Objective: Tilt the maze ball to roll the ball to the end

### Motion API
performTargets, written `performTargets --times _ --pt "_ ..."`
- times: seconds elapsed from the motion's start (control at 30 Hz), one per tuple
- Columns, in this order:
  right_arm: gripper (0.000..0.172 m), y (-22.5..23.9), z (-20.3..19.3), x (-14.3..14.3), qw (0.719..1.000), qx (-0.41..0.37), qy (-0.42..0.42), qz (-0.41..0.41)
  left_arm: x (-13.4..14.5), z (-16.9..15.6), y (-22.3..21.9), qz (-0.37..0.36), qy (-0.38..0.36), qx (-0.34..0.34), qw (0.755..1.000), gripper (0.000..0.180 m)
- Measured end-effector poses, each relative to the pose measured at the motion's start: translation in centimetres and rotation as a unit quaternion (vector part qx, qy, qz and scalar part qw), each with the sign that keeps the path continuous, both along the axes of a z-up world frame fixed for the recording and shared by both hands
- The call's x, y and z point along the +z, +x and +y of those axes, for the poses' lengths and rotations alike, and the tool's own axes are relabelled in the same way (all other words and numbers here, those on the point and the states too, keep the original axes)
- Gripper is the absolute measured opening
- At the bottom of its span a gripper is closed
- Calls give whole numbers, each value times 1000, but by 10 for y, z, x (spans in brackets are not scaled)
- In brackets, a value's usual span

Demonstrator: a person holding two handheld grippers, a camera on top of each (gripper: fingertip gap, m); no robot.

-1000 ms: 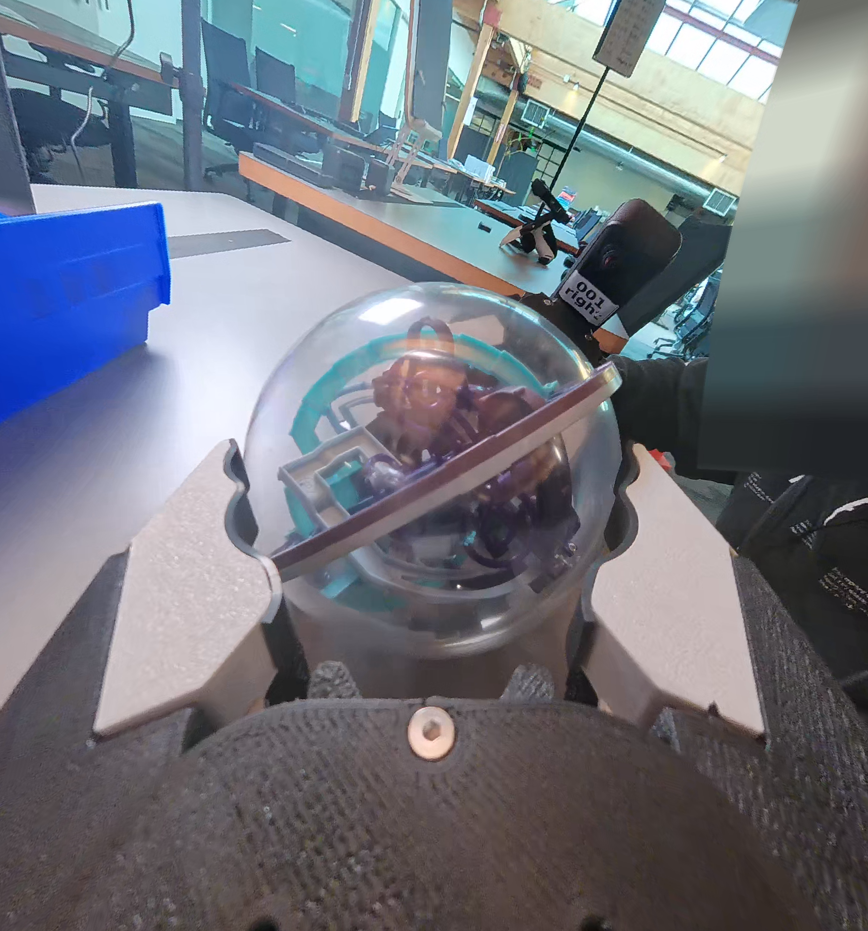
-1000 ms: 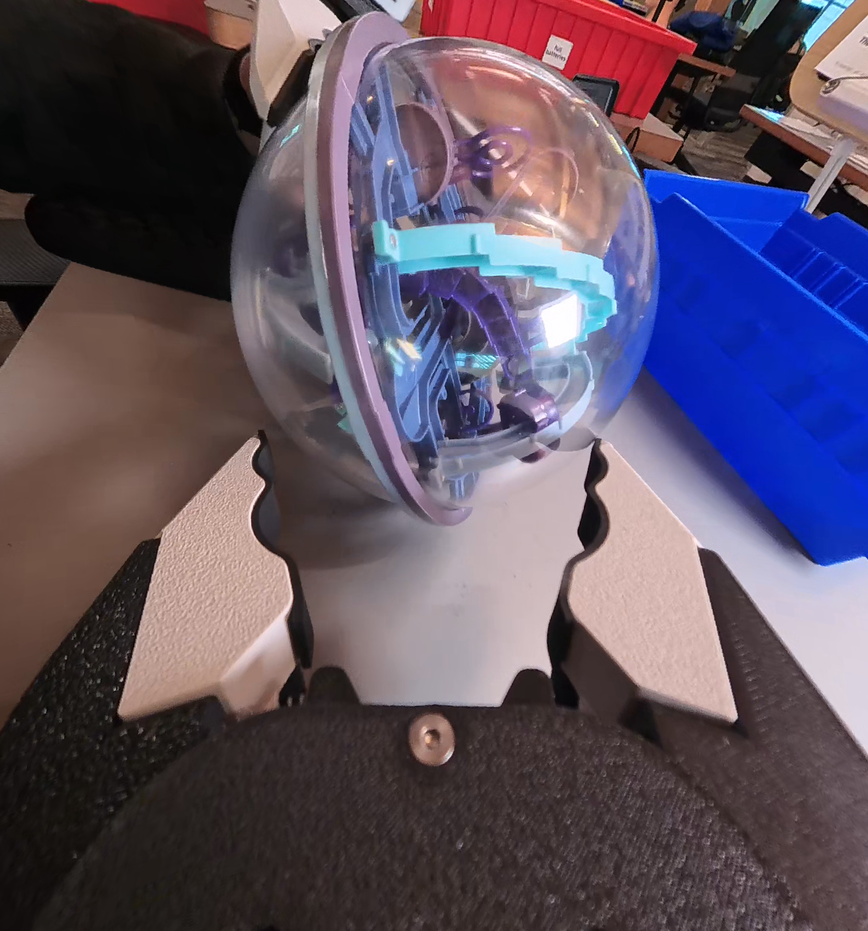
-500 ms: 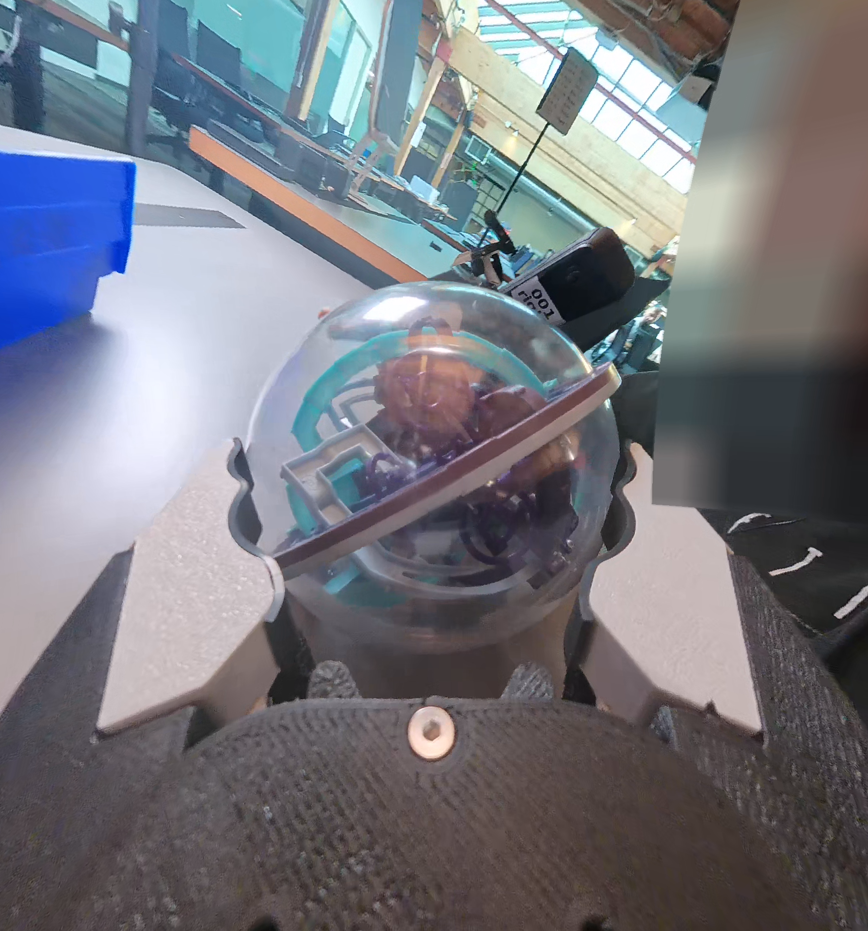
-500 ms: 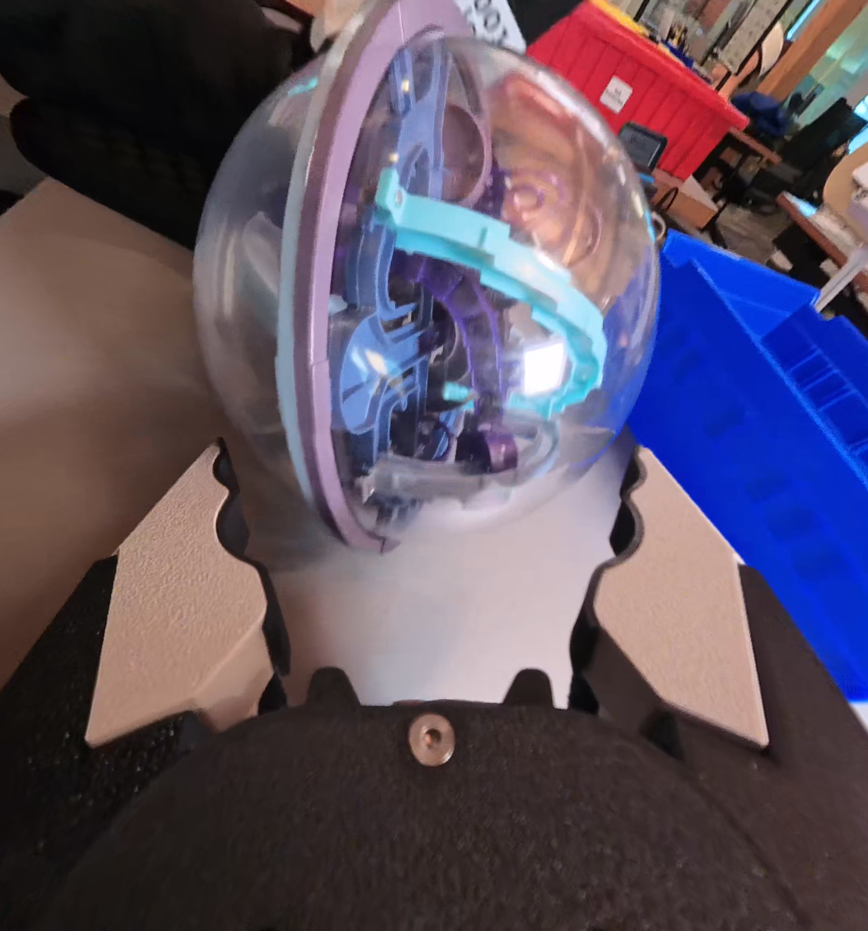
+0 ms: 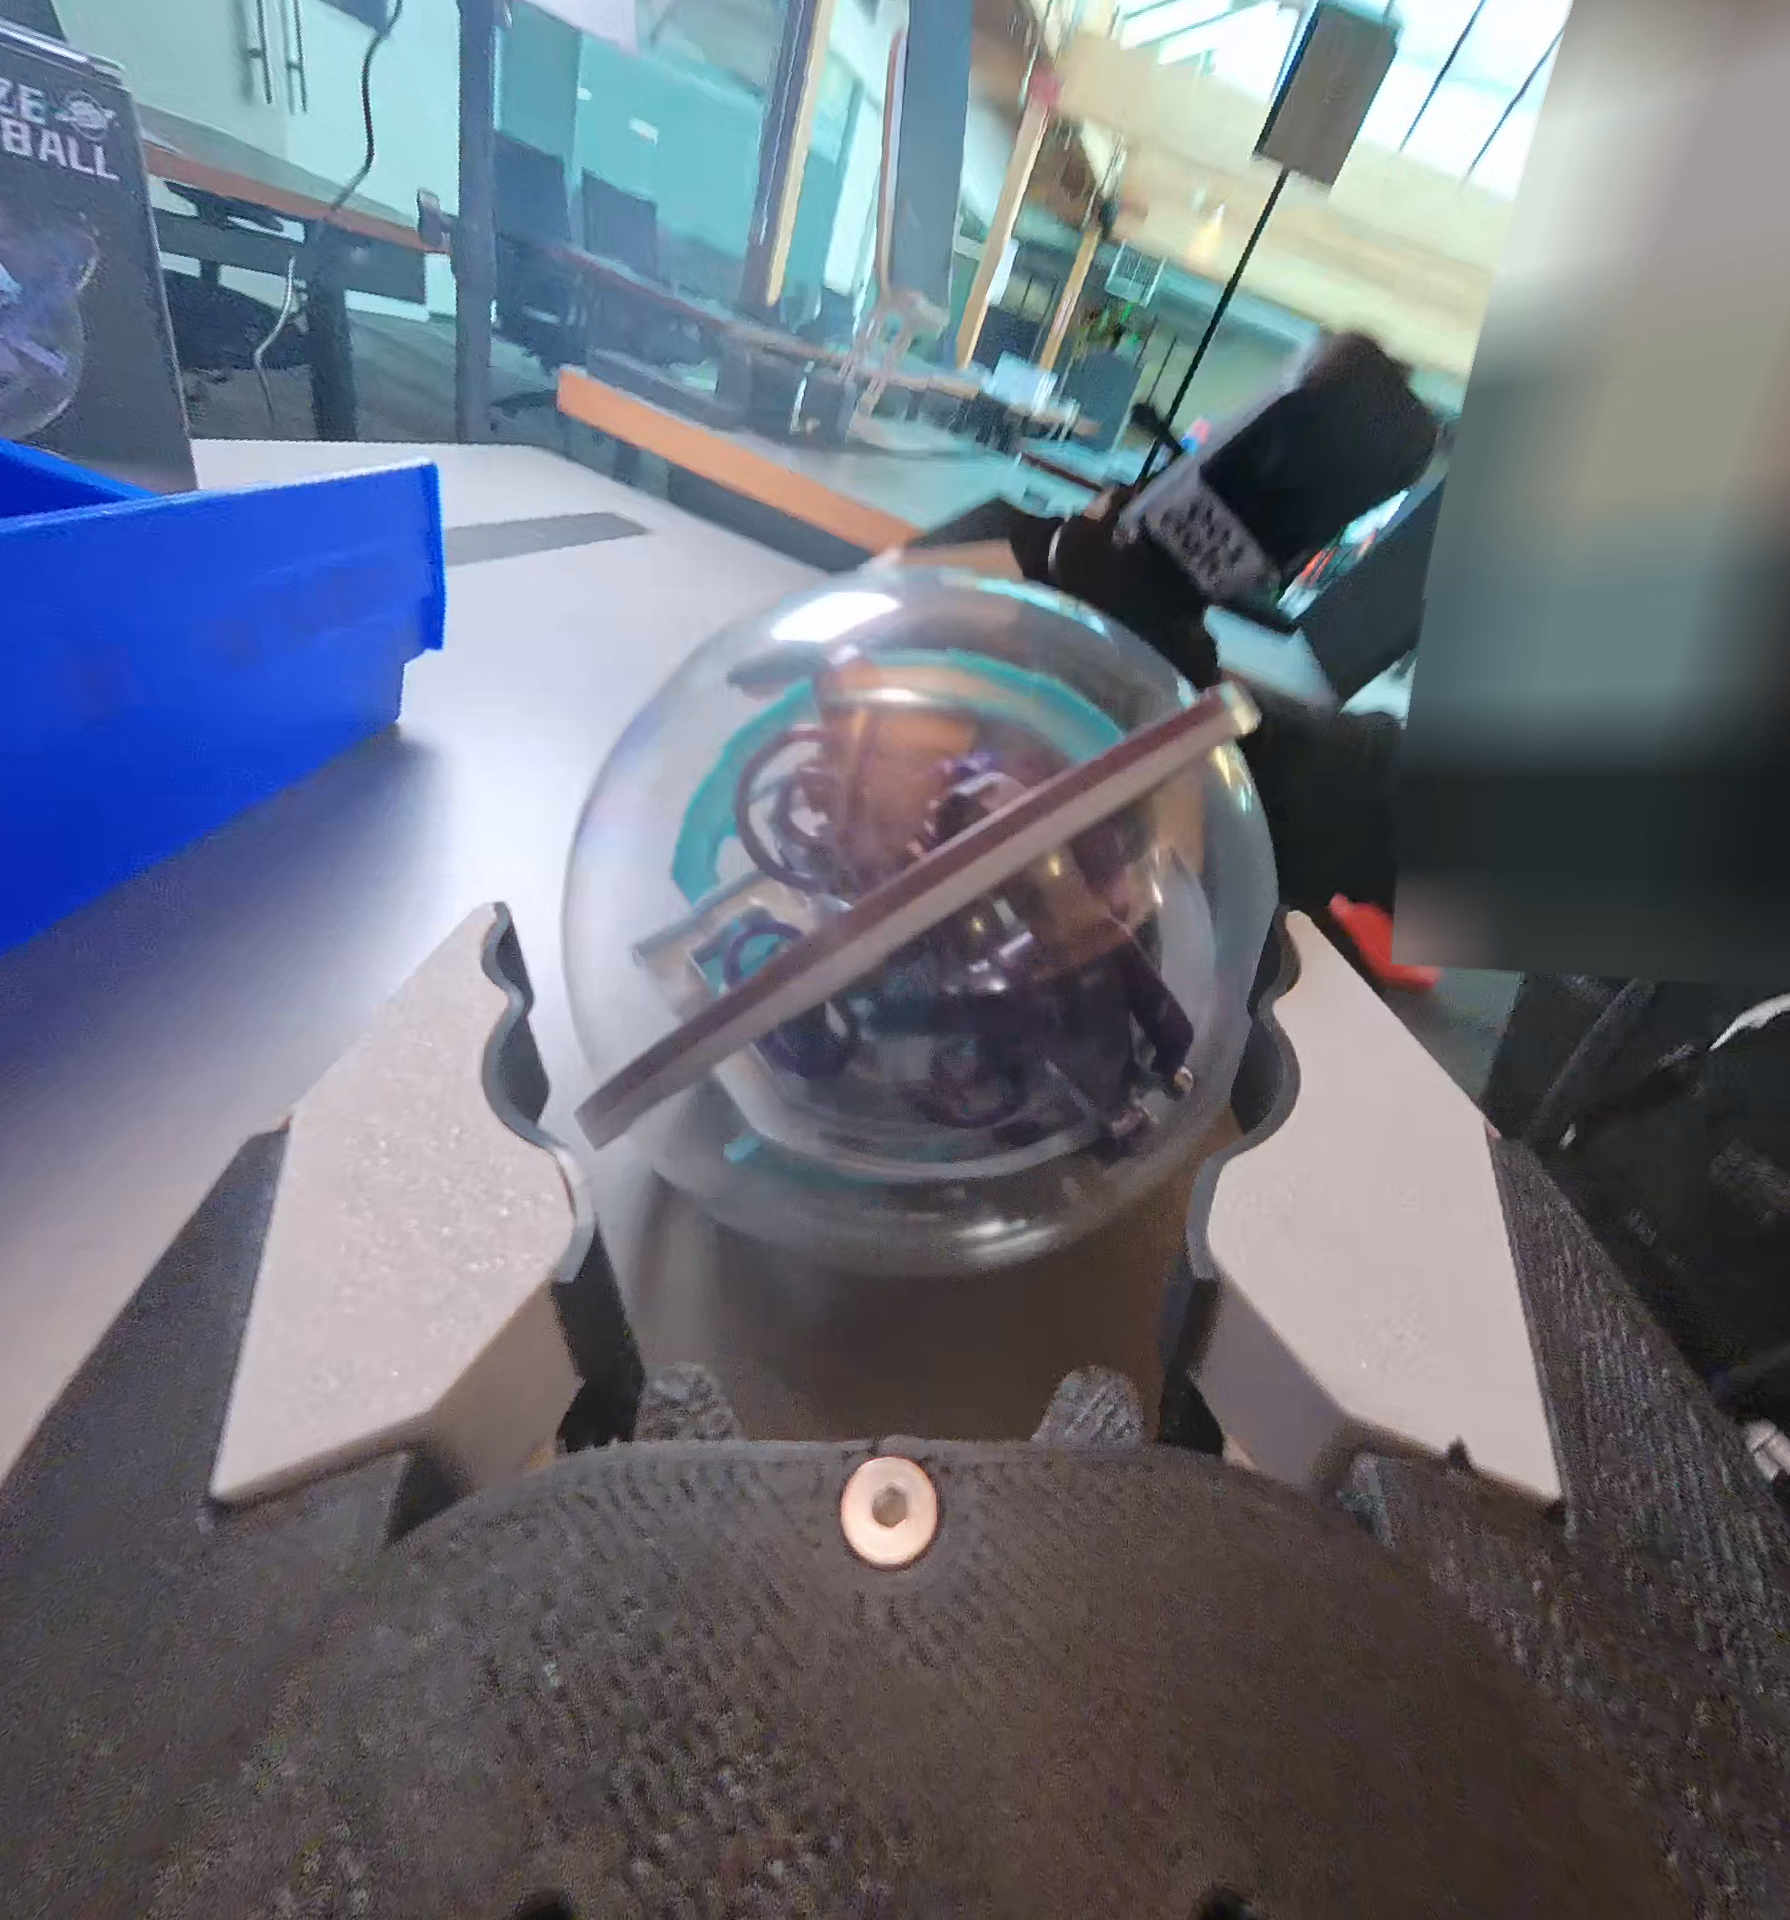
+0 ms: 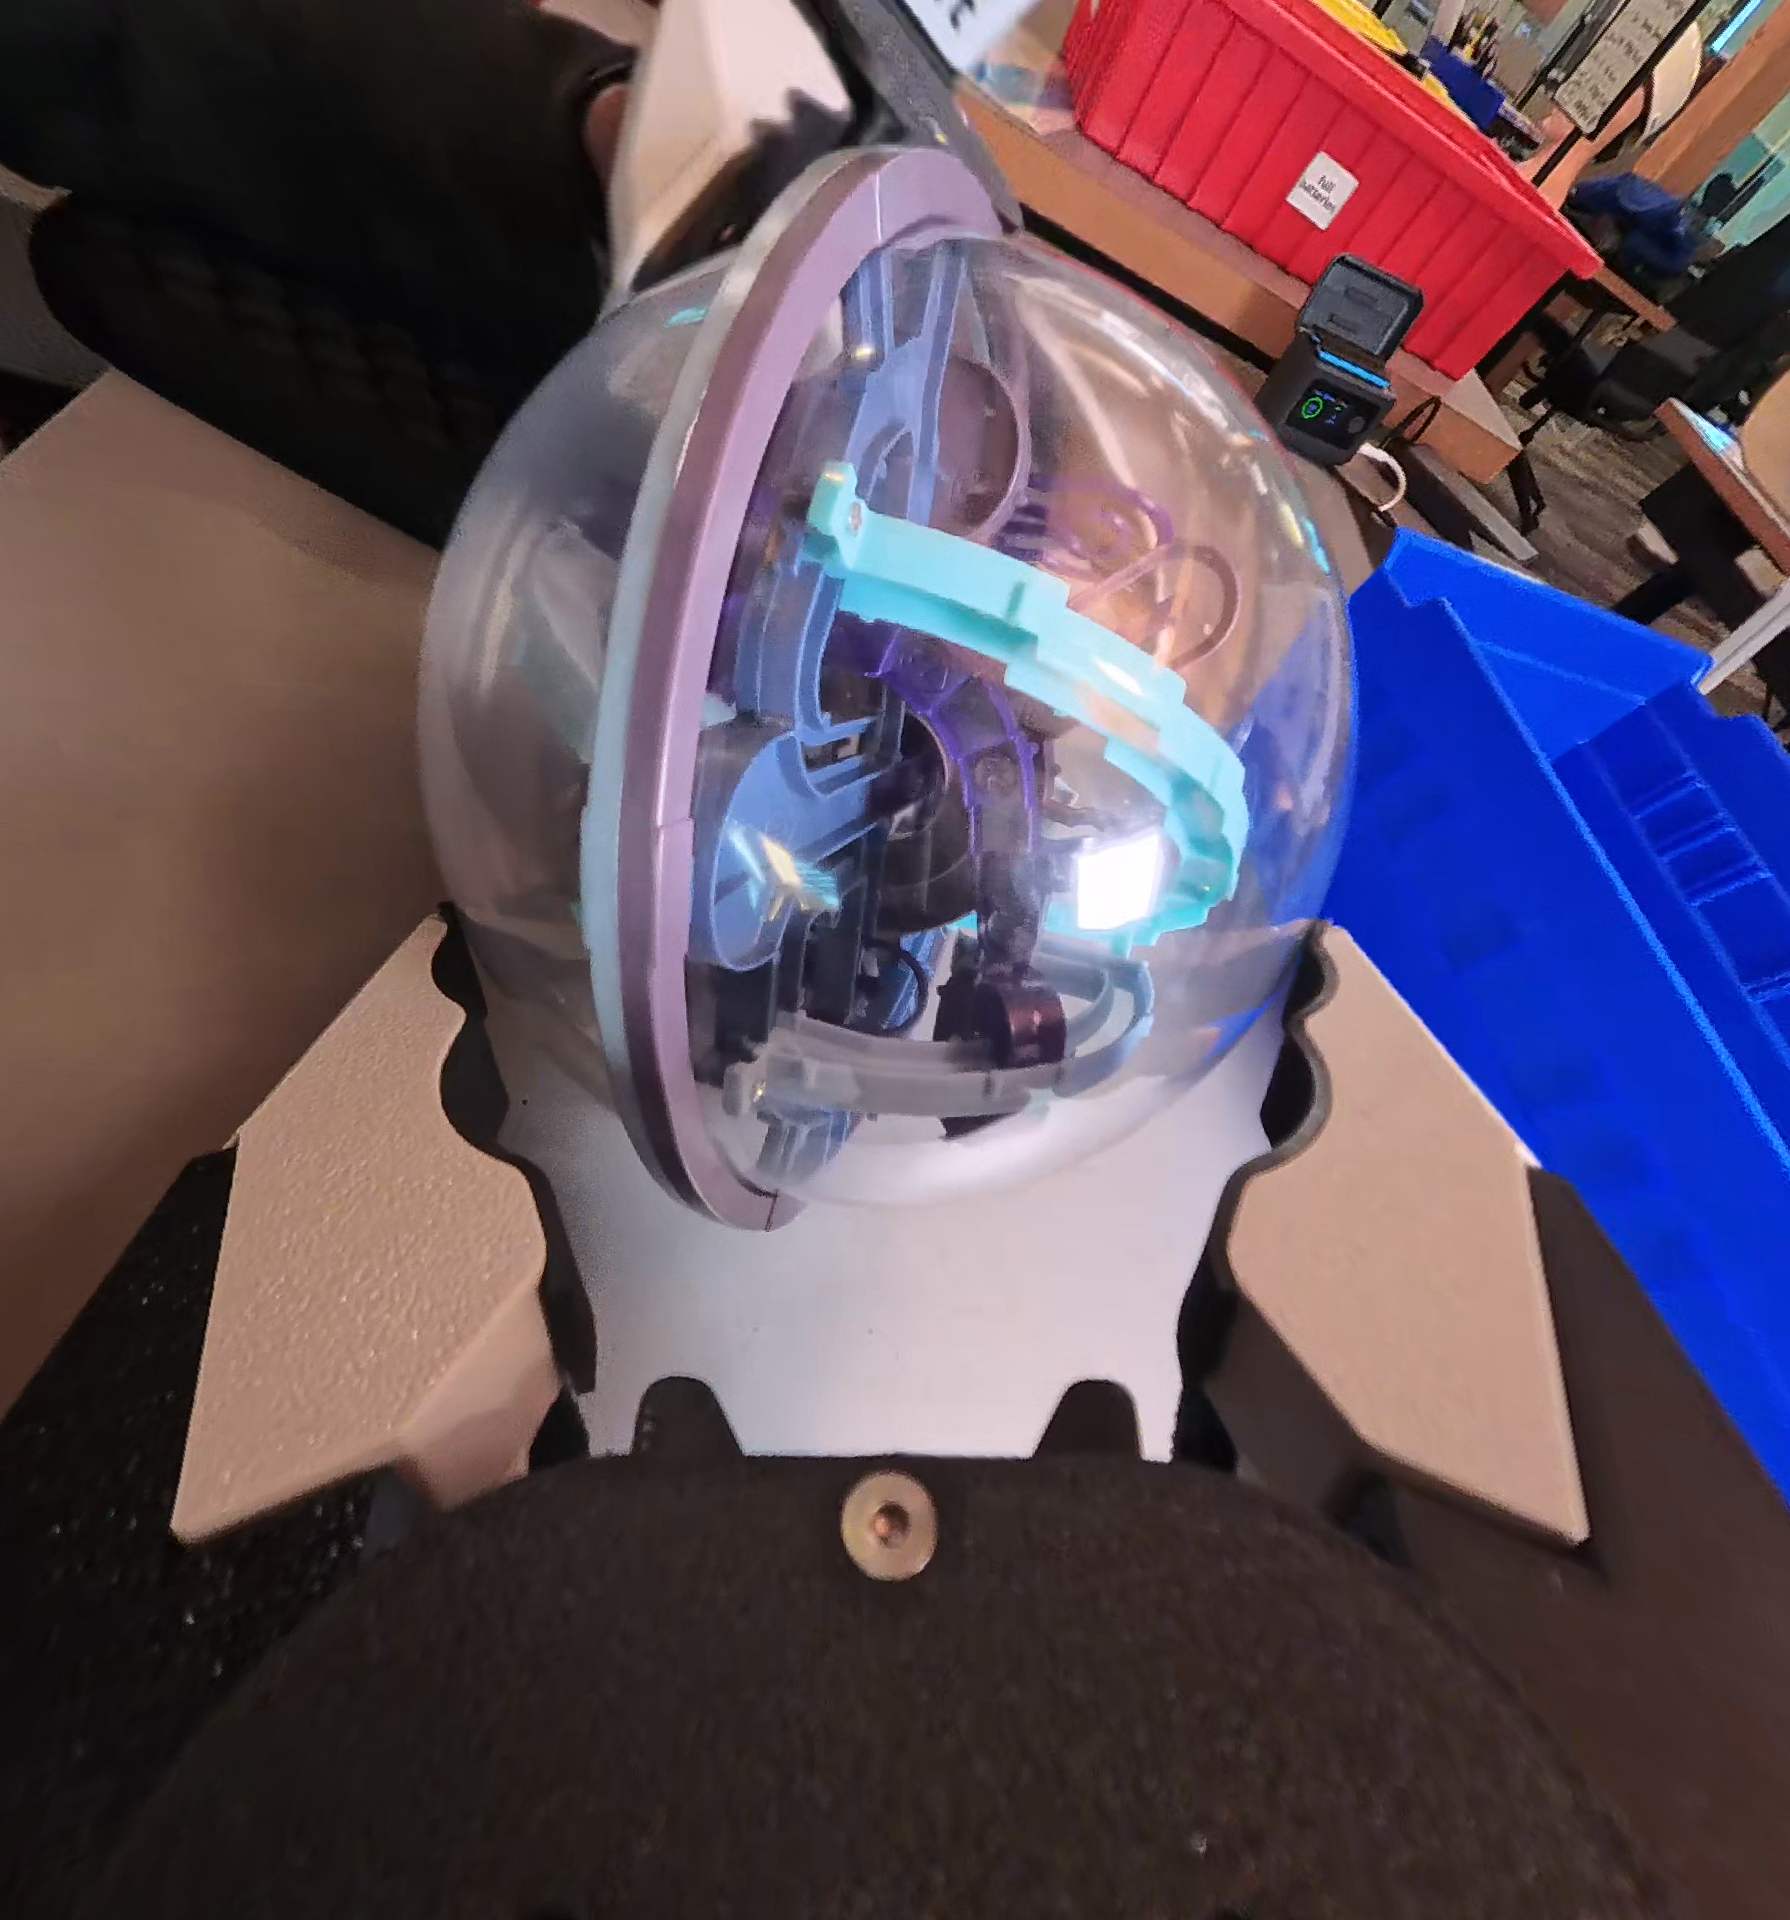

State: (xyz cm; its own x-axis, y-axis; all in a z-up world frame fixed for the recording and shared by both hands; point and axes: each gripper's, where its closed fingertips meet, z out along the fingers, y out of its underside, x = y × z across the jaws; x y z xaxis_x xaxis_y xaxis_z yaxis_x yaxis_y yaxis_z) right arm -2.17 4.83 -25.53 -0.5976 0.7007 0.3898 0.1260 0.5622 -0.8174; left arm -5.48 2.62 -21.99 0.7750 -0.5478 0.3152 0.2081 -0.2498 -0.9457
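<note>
Two grippers cradle one maze ball (image 5: 912, 914) above the grey table (image 5: 247, 1018); the left gripper (image 5: 891, 997) stands wide with both pads against the clear shell, and the right gripper (image 6: 870, 997) grips it the same way from the far side; the purple rim (image 6: 662, 727) sits steeply tilted; the little ball inside cannot be picked out among the teal and purple tracks, so I judge the rolling unfinished; beyond lies a blue bin (image 6: 1597, 883).
</note>
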Motion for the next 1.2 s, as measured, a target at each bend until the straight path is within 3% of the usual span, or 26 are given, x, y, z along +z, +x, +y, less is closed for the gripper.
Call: performTargets --times 0.1,0.47,0.77,1.2 --pt "147 -3 -8 4 1000 10 23 -11 -13 -11 5 16 -23 -11 1000 135" --pt "143 -2 -8 9 1000 19 4 -24 -14 -13 1 7 -46 -14 999 133" --pt "137 27 15 14 999 -35 -25 -18 -14 -11 -3 10 -36 0 999 132" --pt "129 20 -1 -8 998 -58 -15 -7 -9 -13 -7 -4 -12 6 1000 130"
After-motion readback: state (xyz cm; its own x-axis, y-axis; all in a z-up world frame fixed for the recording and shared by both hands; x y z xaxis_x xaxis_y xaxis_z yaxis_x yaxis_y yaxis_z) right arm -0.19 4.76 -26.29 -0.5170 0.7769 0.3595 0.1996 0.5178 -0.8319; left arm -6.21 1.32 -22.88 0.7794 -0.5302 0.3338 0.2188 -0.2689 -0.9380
